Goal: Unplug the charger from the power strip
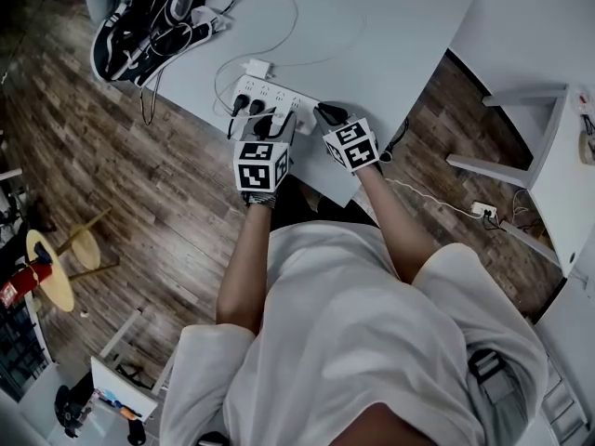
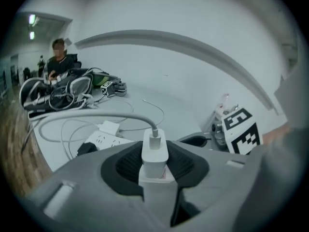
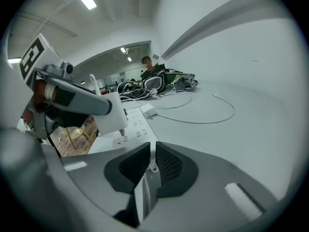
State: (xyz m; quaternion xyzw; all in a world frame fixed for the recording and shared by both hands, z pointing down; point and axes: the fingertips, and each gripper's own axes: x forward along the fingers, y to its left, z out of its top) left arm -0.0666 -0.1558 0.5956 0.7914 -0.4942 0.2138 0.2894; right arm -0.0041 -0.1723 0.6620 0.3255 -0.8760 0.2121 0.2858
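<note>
Holding the white charger [image 2: 154, 152] between the jaws of our left gripper [image 1: 282, 124], we judge it unplugged: its prongs hang just above the power strip [image 3: 131, 125]. Our right gripper [image 3: 150, 161], jaws almost together, is empty. Only putting the charger aside remains.

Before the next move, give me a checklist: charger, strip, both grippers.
1. Left gripper clamped on charger: ok.
2. Charger out of strip: a bare prong shows above the strip in the right gripper view, looks out: ok.
3. Cable free of snags: cannot tell.
4. Right gripper empty, jaws almost together: ok.
5. Right gripper bracing the strip: cannot tell.
</note>
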